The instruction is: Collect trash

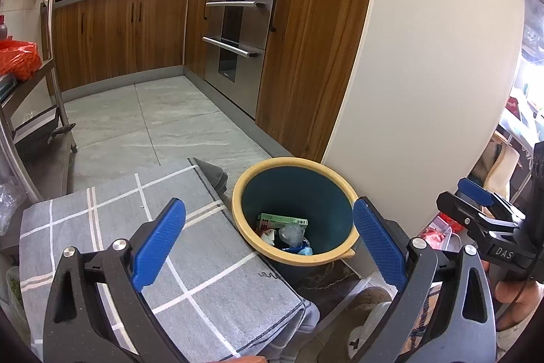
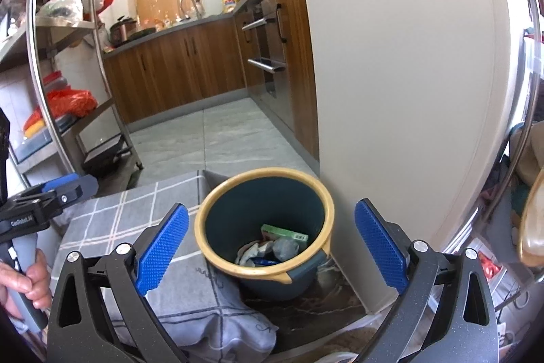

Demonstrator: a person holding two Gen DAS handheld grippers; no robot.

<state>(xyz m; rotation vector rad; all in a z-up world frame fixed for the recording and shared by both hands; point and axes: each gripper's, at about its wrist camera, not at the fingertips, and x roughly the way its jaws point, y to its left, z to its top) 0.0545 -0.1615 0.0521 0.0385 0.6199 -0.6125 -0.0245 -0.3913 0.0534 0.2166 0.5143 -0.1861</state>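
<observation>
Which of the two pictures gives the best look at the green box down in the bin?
The left wrist view: the green box shows its whole top face, lying flat among the trash in the bin. In the right wrist view the box appears narrower and more edge-on, partly hidden behind crumpled trash.

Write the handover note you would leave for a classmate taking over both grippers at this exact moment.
Left gripper: open, holding nothing.
Right gripper: open, holding nothing.
Both hover above the trash bin on the floor beside the checked grey cloth.
Done: a green box and crumpled wrappers already lie in the bin.
Left: no loose trash shows in either view; look around for more.
</observation>
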